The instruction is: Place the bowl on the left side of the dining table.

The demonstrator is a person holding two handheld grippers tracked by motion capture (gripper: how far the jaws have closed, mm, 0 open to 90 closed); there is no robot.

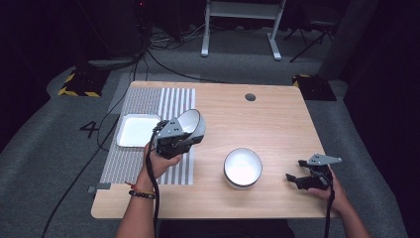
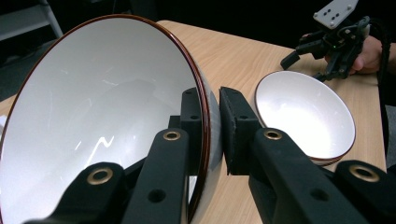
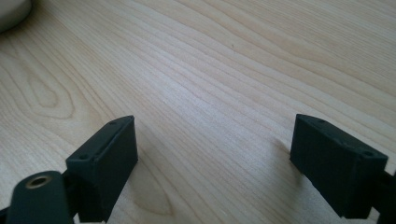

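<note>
Left gripper point(image 2: 212, 123) clamps tilted bowl point(image 2: 102, 121) rim — right gripper point(image 3: 215, 158) agape.

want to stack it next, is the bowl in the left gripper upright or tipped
Tipped. The held bowl sits on its side in the left gripper, jaws pinching its rim; its empty white inside faces sideways.

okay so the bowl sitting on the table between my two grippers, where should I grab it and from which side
Take the bowl on the table by its thin rim, one jaw inside and one outside the wall, much as the left gripper holds the raised bowl. It sits upright and open. Probably come from its right side with the open right gripper, which is nearest.
</note>
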